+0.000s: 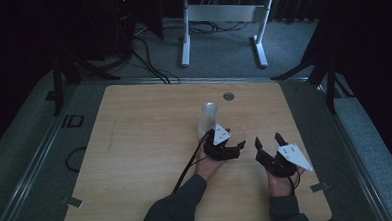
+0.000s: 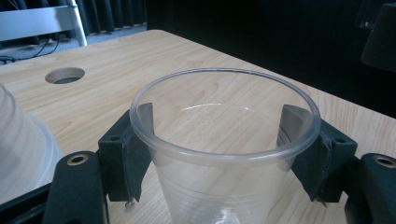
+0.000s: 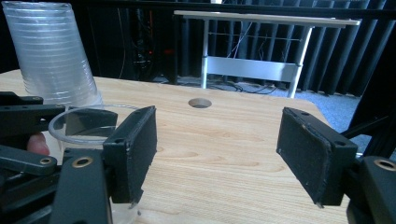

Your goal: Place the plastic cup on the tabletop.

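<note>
Your left claw (image 2: 224,158) grips the clear cup (image 2: 224,140) at center frame; squeeze gently while your right claw (image 3: 219,149) gapes empty.

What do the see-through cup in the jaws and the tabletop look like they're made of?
The cup looks like thin clear plastic: the wood shows through it, with a rolled rim and faint ribs. The tabletop looks like pale wood or wood-look laminate, matte, with visible grain; which one can't be told.

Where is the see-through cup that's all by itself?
The single clear cup stands upright between the left gripper's jaws, right of table centre in the high view, just in front of the upside-down stack of cups.
</note>
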Available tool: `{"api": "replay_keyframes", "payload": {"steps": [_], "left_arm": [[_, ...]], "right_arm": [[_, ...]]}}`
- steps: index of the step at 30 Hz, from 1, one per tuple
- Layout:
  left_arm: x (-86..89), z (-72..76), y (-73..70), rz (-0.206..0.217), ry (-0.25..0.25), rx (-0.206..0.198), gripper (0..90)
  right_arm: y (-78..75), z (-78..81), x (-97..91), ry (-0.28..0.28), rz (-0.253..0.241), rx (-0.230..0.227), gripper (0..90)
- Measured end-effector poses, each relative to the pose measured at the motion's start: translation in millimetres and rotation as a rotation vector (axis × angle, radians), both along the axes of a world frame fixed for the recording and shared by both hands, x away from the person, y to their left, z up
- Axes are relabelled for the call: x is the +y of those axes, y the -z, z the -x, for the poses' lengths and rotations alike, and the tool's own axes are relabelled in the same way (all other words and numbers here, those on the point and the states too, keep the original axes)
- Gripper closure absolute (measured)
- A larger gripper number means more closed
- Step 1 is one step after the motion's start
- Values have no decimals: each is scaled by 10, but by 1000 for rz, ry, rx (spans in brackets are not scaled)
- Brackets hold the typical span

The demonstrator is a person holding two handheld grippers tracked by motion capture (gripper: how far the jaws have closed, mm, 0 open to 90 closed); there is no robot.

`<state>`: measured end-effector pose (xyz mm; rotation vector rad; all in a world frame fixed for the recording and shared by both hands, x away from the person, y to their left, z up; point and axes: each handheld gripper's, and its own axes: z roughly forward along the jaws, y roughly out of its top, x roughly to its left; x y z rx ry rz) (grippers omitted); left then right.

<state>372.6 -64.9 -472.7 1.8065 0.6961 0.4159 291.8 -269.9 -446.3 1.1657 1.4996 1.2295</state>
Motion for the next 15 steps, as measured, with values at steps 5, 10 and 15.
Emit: {"api": "replay_keyframes", "payload": {"steps": [5, 10, 15], "left_arm": [[-16, -20, 21, -9, -7, -2, 281], [-21, -30, 53, -18, -10, 5, 281], [-26, -17, 82, -36, -4, 1, 280]], "right_arm": [[0, 0, 2, -1, 0, 0, 285], [0, -1, -5, 0, -3, -1, 285], [0, 0, -8, 0, -5, -1, 285]]}}
